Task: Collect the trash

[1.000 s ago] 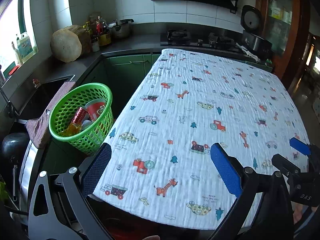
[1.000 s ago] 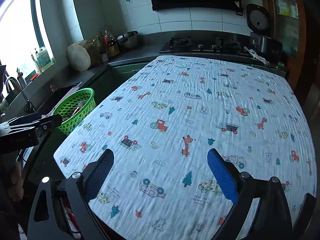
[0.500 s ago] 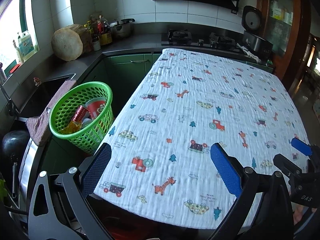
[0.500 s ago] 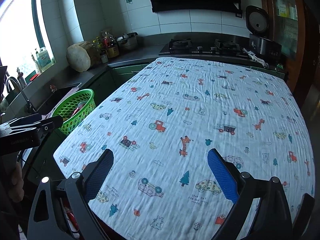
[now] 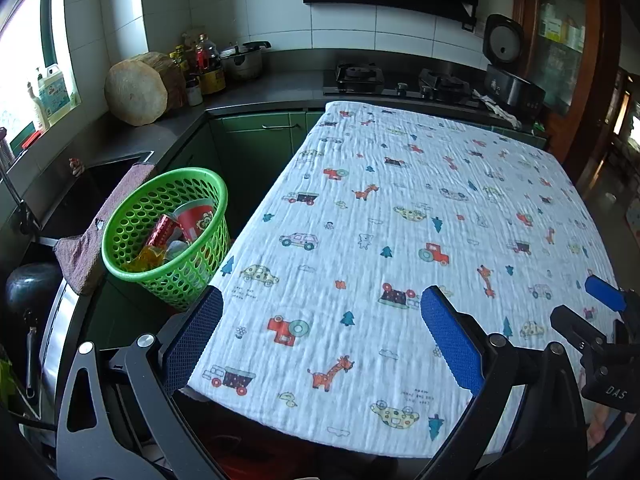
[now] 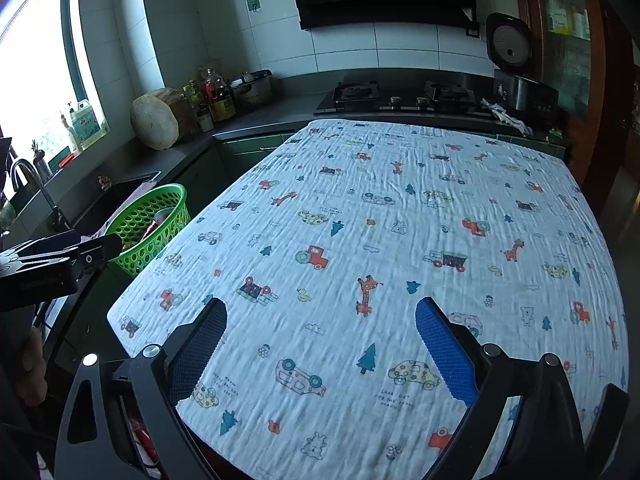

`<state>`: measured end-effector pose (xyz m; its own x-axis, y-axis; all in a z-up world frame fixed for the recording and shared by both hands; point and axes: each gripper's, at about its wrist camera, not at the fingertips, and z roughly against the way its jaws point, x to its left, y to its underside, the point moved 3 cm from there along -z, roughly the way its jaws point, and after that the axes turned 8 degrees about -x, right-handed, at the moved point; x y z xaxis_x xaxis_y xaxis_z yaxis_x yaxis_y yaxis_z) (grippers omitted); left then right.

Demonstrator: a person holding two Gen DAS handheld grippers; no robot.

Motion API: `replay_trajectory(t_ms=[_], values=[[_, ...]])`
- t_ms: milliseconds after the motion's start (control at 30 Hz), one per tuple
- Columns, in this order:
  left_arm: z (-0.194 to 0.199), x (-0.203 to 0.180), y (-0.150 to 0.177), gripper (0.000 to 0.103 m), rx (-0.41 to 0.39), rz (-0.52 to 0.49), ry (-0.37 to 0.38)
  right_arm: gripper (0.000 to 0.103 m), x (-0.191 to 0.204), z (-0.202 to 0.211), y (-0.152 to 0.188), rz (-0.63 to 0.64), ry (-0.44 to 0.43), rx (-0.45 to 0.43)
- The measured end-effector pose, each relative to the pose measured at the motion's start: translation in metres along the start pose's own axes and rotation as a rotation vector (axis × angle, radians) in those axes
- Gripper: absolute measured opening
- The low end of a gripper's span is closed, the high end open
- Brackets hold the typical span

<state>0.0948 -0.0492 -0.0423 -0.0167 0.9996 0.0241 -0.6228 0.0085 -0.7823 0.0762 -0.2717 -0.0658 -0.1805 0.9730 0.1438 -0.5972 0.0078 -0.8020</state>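
Trash [image 5: 176, 232] is seen gathered inside the green perforated basket [image 5: 132, 236] at the near left, beside the table. Nothing is held by the left gripper [image 5: 320, 336] or the right gripper [image 6: 320, 344]; the jaws of both are spread wide above the crinkled printed cloth [image 5: 400, 208]. No loose trash is visible on the cloth, so collection is judged essentially complete.

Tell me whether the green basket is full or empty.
Partly filled. The green basket holds a red printed cup, a red wrapper and yellowish scraps, all below the rim; upper wall holes show empty.
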Motion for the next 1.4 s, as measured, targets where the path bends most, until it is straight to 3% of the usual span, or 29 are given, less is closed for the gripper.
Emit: replay_trajectory(t_ms=[1400], values=[[0.0016,-0.0008,0.0070,0.098,0.007,-0.028,-0.009,0.092,-0.0036,0.0031,-0.0028,-0.009,0.000,-0.002]])
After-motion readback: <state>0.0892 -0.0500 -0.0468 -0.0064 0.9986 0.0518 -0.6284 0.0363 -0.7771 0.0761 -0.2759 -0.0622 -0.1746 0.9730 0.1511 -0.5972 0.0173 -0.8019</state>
